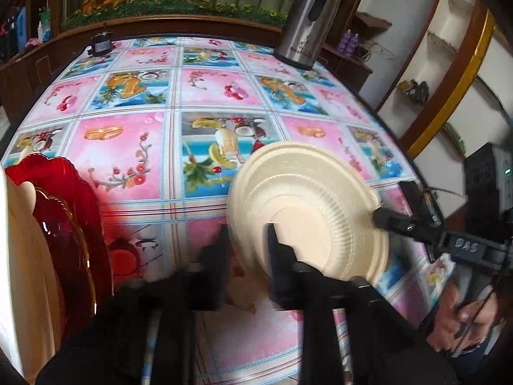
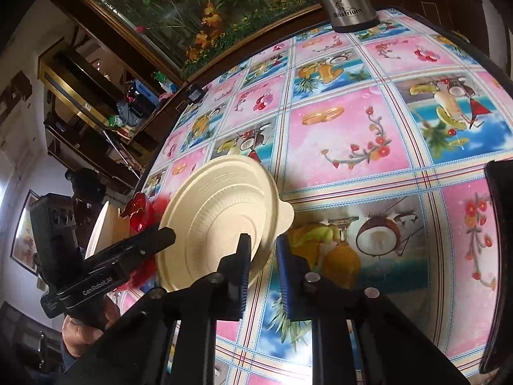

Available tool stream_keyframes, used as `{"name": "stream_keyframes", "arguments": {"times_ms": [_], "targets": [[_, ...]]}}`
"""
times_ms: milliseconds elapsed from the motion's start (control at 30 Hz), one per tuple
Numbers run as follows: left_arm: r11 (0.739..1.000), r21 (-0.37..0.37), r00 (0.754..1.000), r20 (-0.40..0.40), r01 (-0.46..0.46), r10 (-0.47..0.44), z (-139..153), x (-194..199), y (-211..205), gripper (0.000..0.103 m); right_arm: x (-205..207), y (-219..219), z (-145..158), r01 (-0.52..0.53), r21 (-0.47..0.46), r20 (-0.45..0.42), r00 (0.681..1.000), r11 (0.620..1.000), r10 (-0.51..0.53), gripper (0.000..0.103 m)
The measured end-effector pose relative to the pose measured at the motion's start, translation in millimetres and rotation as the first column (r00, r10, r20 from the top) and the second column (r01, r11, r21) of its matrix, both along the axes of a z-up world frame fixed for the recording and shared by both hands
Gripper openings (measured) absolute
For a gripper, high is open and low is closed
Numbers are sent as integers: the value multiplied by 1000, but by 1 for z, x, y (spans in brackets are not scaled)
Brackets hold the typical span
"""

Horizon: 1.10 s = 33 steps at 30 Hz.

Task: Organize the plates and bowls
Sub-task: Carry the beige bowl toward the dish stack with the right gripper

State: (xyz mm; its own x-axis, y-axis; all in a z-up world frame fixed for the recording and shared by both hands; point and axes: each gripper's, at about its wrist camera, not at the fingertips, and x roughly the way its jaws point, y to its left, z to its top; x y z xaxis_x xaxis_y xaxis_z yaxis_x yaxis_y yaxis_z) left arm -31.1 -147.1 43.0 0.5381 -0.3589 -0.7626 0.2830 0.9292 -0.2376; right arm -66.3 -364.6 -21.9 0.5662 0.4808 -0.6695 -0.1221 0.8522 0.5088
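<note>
A cream ribbed bowl (image 1: 307,199) (image 2: 218,211) is held tilted on edge above the table, one gripper on each side. My left gripper (image 1: 247,253) (image 2: 168,235), blurred in its own view, is shut on the bowl's left rim. My right gripper (image 2: 263,256) (image 1: 376,215) is shut on the opposite rim, near its small tab. A red glass plate (image 1: 77,218) (image 2: 141,215) and a cream plate (image 1: 22,272) (image 2: 99,227) stand on edge just left of the bowl; what props them is hidden.
The table (image 1: 128,147) wears a pink and blue fruit-print cloth. A steel thermos (image 1: 304,22) (image 2: 349,3) stands at the far right corner, a small black object (image 1: 101,43) at the far edge. A dark object (image 2: 500,256) fills the right wrist view's right border. Shelves surround the table.
</note>
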Motion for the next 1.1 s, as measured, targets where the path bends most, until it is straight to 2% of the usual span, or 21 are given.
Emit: {"name": "stream_keyframes", "arguments": {"times_ms": [300, 833, 1100], "targets": [[999, 41, 999, 46, 3, -5, 7, -13, -4, 15, -7, 2, 4, 3, -12, 11, 1000, 1000, -3, 14], [999, 33, 996, 86, -7, 4, 25, -31, 4, 15, -25, 9, 27, -6, -11, 63, 998, 1000, 6, 14], [999, 33, 989, 143, -35, 30, 43, -43, 16, 15, -29, 22, 45, -31, -20, 99, 995, 999, 33, 15]]}}
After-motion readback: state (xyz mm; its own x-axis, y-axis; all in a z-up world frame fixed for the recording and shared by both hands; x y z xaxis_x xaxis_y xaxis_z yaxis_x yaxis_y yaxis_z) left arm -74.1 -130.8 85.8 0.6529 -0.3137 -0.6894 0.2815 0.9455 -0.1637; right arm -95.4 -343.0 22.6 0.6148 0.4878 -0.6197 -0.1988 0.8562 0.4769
